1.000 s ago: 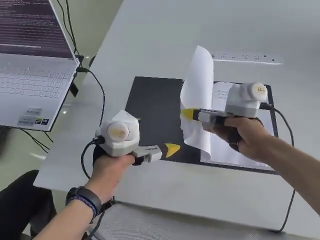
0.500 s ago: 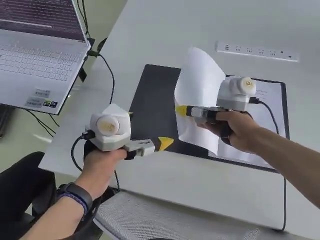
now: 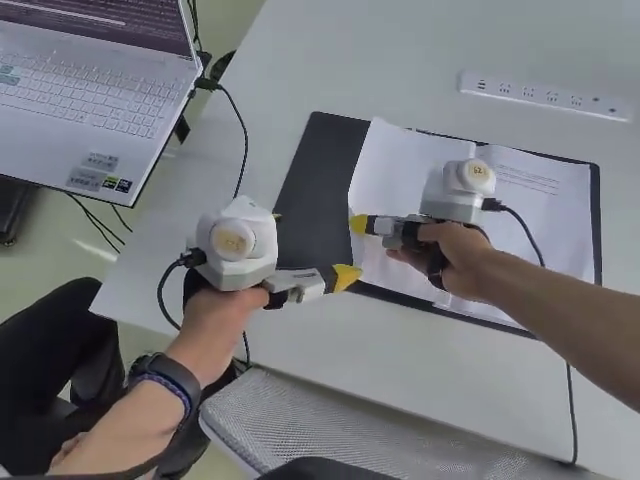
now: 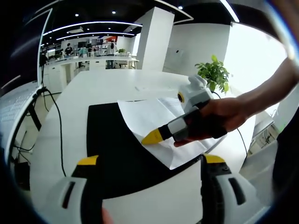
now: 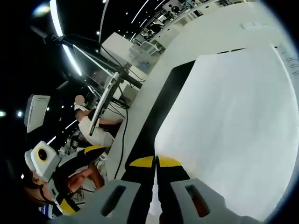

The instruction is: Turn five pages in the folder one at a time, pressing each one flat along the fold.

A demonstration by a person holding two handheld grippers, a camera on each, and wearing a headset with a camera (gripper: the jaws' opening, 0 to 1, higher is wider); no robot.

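Observation:
A black folder (image 3: 312,200) lies open on the white table, its bare inner cover on the left and printed sheets (image 3: 550,190) on the right. My right gripper (image 3: 358,225) is shut on the free edge of a white page (image 3: 385,170), holding it low over the black cover. In the right gripper view the yellow tips (image 5: 155,161) pinch the page (image 5: 224,116). My left gripper (image 3: 340,277) hovers open at the folder's near edge with nothing between its fingers. In the left gripper view it (image 4: 150,160) faces the folder (image 4: 107,140), with the right gripper (image 4: 152,136) ahead.
An open laptop (image 3: 90,90) stands at the table's left edge, with cables (image 3: 240,120) running toward the folder. A white power strip (image 3: 545,95) lies behind the folder. A mesh chair seat (image 3: 330,430) sits below the near table edge.
The page in my right gripper has come down from nearly upright to low over the folder, carried left over the black cover. The left gripper has stayed by the near edge. The head camera shifted.

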